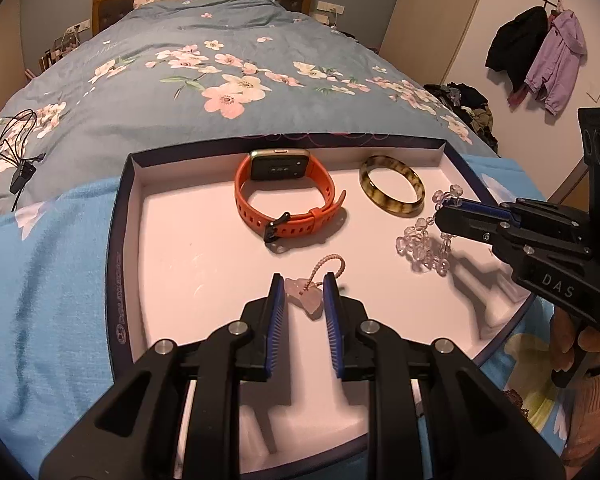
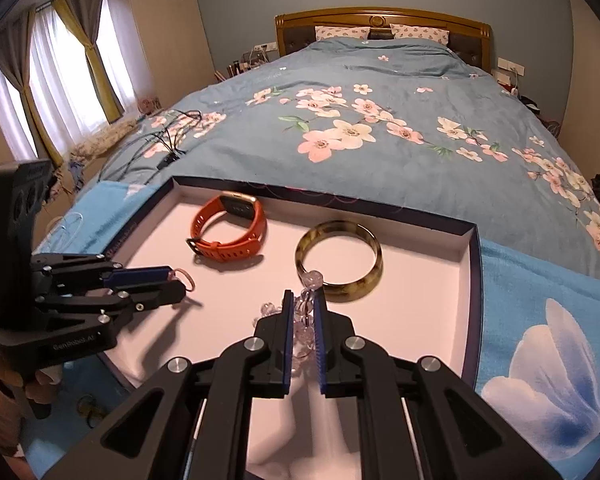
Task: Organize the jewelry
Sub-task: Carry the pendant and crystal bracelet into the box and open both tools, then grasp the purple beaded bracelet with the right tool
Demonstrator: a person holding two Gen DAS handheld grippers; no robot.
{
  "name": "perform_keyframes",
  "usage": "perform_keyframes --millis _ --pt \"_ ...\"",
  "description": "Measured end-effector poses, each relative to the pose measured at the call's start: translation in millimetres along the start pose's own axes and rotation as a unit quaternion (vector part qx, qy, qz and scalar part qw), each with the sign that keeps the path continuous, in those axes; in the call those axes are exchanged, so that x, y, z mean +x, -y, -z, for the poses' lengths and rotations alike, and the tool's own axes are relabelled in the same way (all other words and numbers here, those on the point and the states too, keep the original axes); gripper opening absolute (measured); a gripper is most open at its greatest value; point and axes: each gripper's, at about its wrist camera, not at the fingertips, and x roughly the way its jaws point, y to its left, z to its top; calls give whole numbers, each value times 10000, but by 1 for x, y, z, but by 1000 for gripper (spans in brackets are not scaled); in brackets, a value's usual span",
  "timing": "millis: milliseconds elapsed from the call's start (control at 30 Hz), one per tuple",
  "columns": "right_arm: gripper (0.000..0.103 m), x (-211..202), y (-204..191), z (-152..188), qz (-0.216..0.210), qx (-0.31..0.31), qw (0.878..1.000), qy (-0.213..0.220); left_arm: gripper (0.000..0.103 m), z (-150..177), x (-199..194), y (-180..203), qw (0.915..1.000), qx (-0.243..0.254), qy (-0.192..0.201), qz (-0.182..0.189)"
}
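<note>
A shallow white-lined box (image 1: 134,184) (image 2: 466,256) lies on the bed. In it lie an orange smartwatch (image 1: 286,196) (image 2: 230,234) and a tortoiseshell bangle (image 1: 392,190) (image 2: 340,264). My left gripper (image 1: 303,292) (image 2: 178,280) is shut on a pale pink pendant (image 1: 306,298) with a beaded loop (image 1: 328,266). My right gripper (image 2: 303,310) (image 1: 444,214) is shut on a clear crystal bead bracelet (image 2: 306,308) (image 1: 422,250), which hangs down onto the box floor beside the bangle.
A floral blue quilt (image 1: 220,92) covers the bed behind the box, and a light blue towel (image 1: 48,280) lies under it. Black cables (image 1: 12,152) lie at the left. White foam moulding (image 1: 488,292) fills the box's near side.
</note>
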Motion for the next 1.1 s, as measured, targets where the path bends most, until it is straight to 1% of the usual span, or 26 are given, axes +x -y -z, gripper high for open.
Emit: perform_keyframes --millis 167,333,400,433,500,533,567,600,633,667,700,733,867,933,1100 --pt "12 7 -1 2 135 -79 9998 -108 20 -3 4 0 10000 -13 5 -39" --pt "13 6 1 3 205 -44 9997 -124 22 -7 6 2 10000 -16 7 -79" --pt "22 4 2 3 224 -27 9997 -107 25 -7 6 3 9999 -25 23 -103" --pt "23 2 3 2 235 -21 9997 -90 26 -7 5 3 9999 -29 35 -123" --pt "28 -1 4 3 255 14 9996 -82 36 -7 2 3 9998 -46 99 -172" --pt "29 -3 5 4 277 43 9996 -61 36 -7 0 3 9997 -40 139 -188" --pt "33 -6 6 5 321 76 9995 -26 38 -7 -4 3 9995 -36 204 -231" --pt "37 -10 7 6 368 96 9993 11 43 -6 -9 3 9993 -45 255 -264" --pt "38 -14 7 7 402 103 9991 53 45 -6 -14 3 9991 -37 317 -282" --pt "38 -20 8 10 440 121 9989 128 49 -5 -21 5 9986 11 421 -309" --pt "38 -27 8 12 429 137 9988 192 56 -4 -27 6 9982 48 489 -346" --pt "38 -32 9 13 423 140 9987 243 59 -1 -37 8 9971 110 613 -432" --pt "38 -66 3 28 301 -16 9982 513 62 14 -69 15 9937 340 933 -522" --pt "38 -80 -5 38 232 -196 9979 576 64 23 -83 16 9928 411 1024 -466" --pt "38 -103 -21 69 4 -486 9977 481 64 52 -109 18 9918 488 1104 -413"
